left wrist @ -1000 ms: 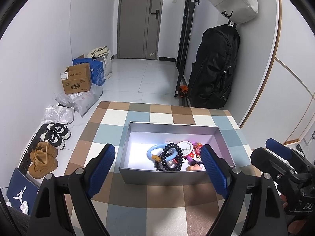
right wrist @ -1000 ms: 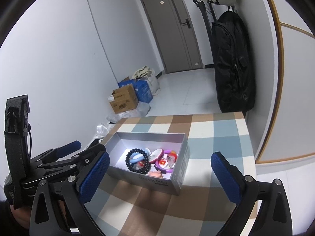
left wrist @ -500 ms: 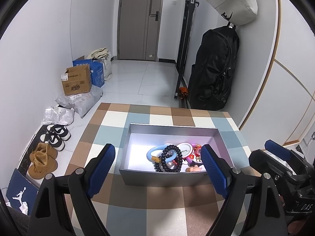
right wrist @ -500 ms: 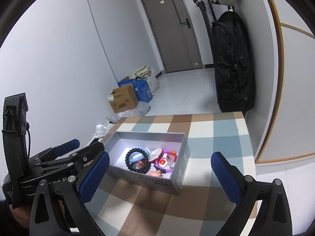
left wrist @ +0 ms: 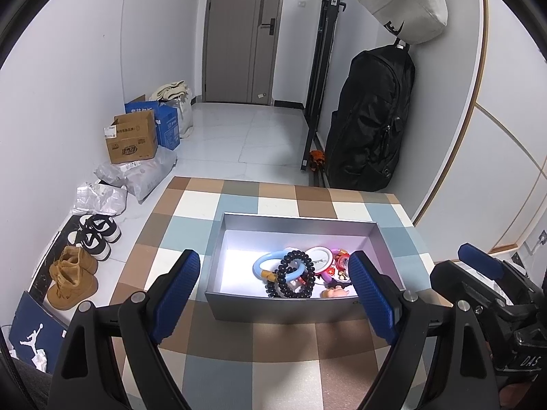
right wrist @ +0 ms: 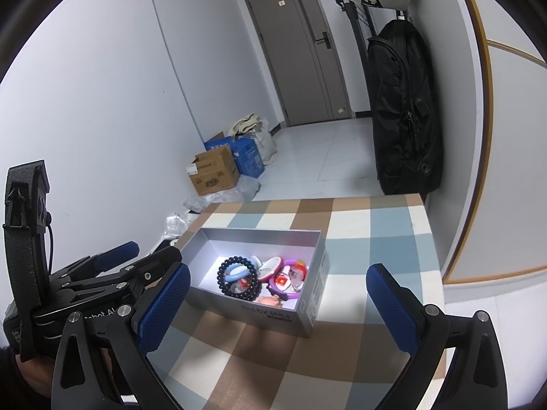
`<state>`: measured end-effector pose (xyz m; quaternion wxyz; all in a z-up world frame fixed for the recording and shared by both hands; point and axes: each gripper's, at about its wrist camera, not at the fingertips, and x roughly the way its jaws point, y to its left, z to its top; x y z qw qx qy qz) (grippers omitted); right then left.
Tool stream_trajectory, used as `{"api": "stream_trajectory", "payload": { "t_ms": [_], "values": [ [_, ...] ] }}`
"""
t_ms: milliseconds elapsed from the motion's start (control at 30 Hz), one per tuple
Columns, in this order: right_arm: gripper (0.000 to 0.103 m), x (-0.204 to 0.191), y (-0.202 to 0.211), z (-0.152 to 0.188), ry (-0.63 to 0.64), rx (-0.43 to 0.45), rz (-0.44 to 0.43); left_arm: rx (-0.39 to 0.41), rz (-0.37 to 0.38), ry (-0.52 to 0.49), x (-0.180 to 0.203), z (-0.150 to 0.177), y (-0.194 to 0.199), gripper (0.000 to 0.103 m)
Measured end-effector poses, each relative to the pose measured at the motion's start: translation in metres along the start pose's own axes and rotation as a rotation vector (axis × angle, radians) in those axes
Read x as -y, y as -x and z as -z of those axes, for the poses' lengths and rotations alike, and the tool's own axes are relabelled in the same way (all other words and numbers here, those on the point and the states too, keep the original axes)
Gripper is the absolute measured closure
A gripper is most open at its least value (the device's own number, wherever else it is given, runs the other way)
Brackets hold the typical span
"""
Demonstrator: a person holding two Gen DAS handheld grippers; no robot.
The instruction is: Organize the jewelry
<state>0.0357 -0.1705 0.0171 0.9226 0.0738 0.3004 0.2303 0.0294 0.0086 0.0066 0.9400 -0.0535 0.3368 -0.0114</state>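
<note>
Both tongs, left gripper [left wrist: 275, 285] and right gripper [right wrist: 278, 302], hover wide open and empty before the grey box [left wrist: 294, 309], where the bracelets [left wrist: 290, 273] already lie heaped; table otherwise bare of jewelry.

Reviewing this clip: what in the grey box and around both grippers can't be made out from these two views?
- Small trinkets at the right end of the grey box: partly behind the left gripper's finger in the left wrist view; too small and jumbled in the right.
- Black bead bracelet covers part of the blue ring.
- Right gripper: handle cut off by the frame edge.
</note>
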Motion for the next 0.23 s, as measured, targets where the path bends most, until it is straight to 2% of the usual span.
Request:
{"api": "stream_trajectory", "payload": {
  "t_ms": [233],
  "values": [
    [0.000, 0.0005, -0.0002, 0.0016, 0.000, 0.000, 0.001, -0.004, 0.008, -0.006, 0.0013, 0.0006, 0.0001, 0.018]
  ]
}}
